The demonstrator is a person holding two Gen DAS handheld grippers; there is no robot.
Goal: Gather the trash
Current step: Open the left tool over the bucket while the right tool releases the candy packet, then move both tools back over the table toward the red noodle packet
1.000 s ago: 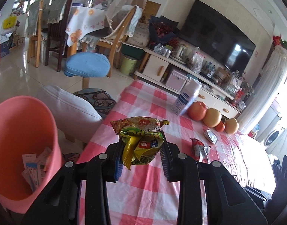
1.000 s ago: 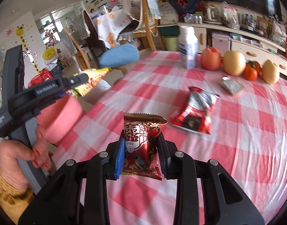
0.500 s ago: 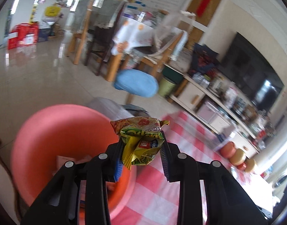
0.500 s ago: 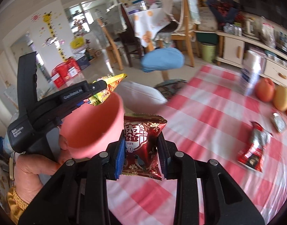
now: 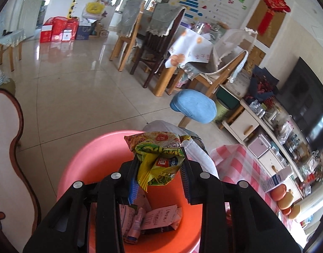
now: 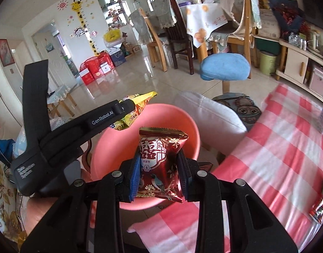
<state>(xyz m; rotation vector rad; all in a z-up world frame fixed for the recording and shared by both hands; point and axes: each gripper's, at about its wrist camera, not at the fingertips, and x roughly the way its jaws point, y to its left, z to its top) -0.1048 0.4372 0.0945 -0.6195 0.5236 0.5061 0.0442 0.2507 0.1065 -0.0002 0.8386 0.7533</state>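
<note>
Left gripper [image 5: 160,169] clamped on a crumpled yellow-green snack wrapper [image 5: 159,158], held directly above the open mouth of a pink bin [image 5: 87,158]. Inside the bin, at the bottom: paper slips [image 5: 161,217] and other small scraps, lying flat and overlapping.

Right gripper [image 6: 159,168] clamped on a puffy red snack packet [image 6: 160,164] printed with white characters and birds, upright between the 2 blue-padded fingers [image 6: 135,175]. Packet poised over the near rim of the same pink bin [image 6: 182,124], seen from the right wrist camera; whether fully over the opening or just at the edge cannot be told.

Also in the right wrist view: the left gripper [image 6: 127,107] reaching in from the left (black body, white lettering along one arm), with the tip of its yellow-green wrapper [image 6: 140,99] sticking out above the bin's far rim.

Bin sitting just beside a table covered in a red-and-white checked cloth [image 6: 288,147]. On the cloth at the right edge, 1 more red wrapper [image 6: 321,200], lying flat, well apart from the bin. Behind the bin, a white cushion [image 6: 214,116] and a blue-seated stool [image 6: 224,66].
</note>
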